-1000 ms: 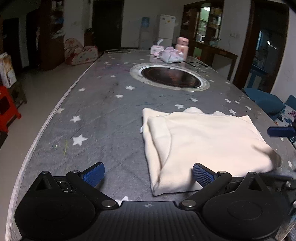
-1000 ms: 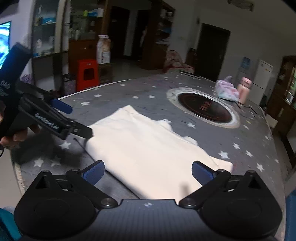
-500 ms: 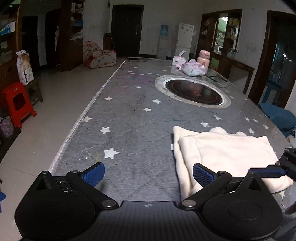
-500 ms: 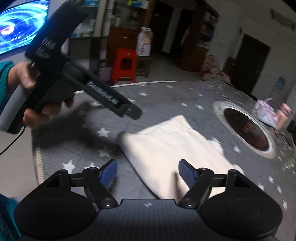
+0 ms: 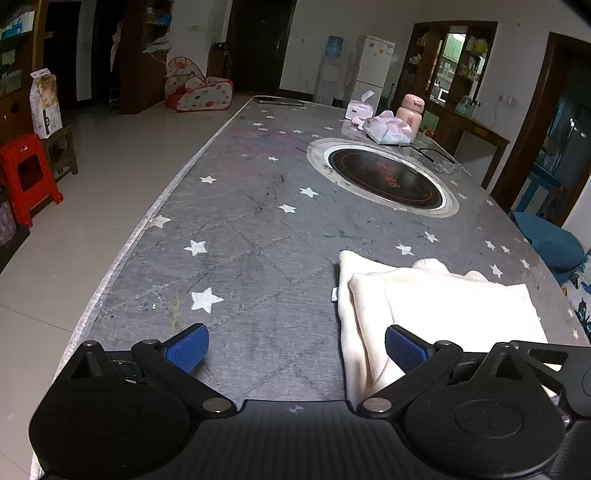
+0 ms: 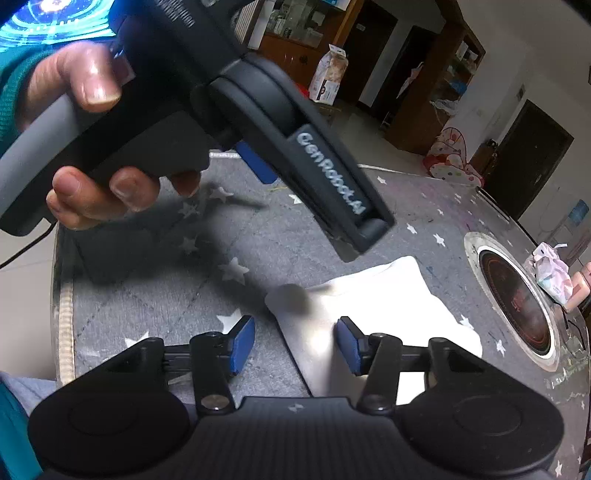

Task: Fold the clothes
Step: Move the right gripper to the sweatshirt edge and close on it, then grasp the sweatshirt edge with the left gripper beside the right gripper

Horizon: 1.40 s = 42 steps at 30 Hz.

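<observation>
A: Left wrist view, item one?
B: Left gripper (image 5: 293, 349) — fingers spread wide, nothing between them, held above the tabletop (image 5: 258, 229).
A: The garment?
B: Cream garment (image 5: 436, 306), folded into a flat rectangle, lying on the tabletop at the near right. Its left edge shows stacked layers; the right blue pad (image 5: 404, 349) overlaps that edge in the frame, but I cannot tell whether it touches.
A: Other entries in this view?
B: Round burner (image 5: 384, 177) set into the tabletop, well beyond the garment. Past it, a tissue box (image 5: 359, 109), a pink bag (image 5: 388, 129) and a pink flask (image 5: 410, 114), close together. A red stool (image 5: 27, 173) on the floor at far left.
A: Right wrist view?
B: Right gripper (image 6: 295, 345) — fingers partly open, empty, framing the garment's (image 6: 384, 306) near corner from above. Contact with the cloth cannot be told.
A: And above it?
B: The left gripper's body fills the upper left, held by a hand (image 6: 96, 136) with a teal sleeve at the wrist. Its shadow falls on the tabletop (image 6: 155, 306) and across the garment's corner.
A: Anything further?
B: The burner (image 6: 517, 295) at right, the pink bag (image 6: 552, 273) beside it, and a lit screen (image 6: 48, 18) in the top left corner.
</observation>
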Motion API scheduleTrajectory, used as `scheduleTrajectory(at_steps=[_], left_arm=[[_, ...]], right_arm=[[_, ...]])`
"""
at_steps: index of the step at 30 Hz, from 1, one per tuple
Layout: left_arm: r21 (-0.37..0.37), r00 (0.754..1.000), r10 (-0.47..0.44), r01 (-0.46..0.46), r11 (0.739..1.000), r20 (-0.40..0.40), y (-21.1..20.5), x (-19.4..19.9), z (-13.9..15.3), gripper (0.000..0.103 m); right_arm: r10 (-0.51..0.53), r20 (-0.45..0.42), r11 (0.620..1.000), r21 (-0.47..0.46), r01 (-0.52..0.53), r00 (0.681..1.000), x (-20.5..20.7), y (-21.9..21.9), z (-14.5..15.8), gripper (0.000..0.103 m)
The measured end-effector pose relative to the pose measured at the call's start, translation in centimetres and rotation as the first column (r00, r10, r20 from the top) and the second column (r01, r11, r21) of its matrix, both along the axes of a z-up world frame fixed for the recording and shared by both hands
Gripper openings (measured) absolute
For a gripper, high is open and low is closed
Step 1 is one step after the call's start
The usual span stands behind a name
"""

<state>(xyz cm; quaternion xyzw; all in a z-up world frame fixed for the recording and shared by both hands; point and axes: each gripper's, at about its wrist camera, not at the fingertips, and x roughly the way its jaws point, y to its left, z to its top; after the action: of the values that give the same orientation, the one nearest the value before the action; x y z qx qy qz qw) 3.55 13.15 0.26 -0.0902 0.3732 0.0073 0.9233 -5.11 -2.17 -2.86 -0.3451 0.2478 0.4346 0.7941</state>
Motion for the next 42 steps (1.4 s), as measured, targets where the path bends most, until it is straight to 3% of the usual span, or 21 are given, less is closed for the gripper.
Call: scheduleTrajectory(at_steps=[8, 15, 28, 36, 42], left_arm=[[0.025, 1.0, -0.003, 0.004, 1.0, -0.024, -0.8, 0.4, -0.3, 0.103], [0.013, 0.999, -0.008, 0.009, 1.0, -0.04, -1.1, 0.8, -0.5, 0.103], [-0.159, 0.997, -0.027, 0.015, 0.987, -0.073, -1.3, 2.2, -0.3, 0.103], [-0.269, 0.993, -0.046, 0.015, 0.963, -0.11, -1.5, 3.5, -0.9, 0.102], [-0.373, 0.989, -0.061, 0.006, 0.928, -0.137, -1.2, 4.1, -1.9, 0.097]], right_arm=[[-0.032, 0.002, 0.999, -0.005, 0.032, 0.999, 0.4, 0.1, -0.1, 0.028], [-0.071, -0.058, 0.995, 0.061, 0.074, 0.996, 1.3, -0.7, 0.6, 0.02], [-0.108, -0.188, 0.969, 0.199, 0.146, 0.976, 3.1, -3.3, 2.3, 0.014], [-0.108, -0.222, 0.951, 0.262, 0.166, 0.969, 3.9, -4.6, 3.0, 0.012], [-0.105, -0.239, 0.936, 0.304, 0.177, 0.965, 4.3, -5.5, 3.7, 0.011]])
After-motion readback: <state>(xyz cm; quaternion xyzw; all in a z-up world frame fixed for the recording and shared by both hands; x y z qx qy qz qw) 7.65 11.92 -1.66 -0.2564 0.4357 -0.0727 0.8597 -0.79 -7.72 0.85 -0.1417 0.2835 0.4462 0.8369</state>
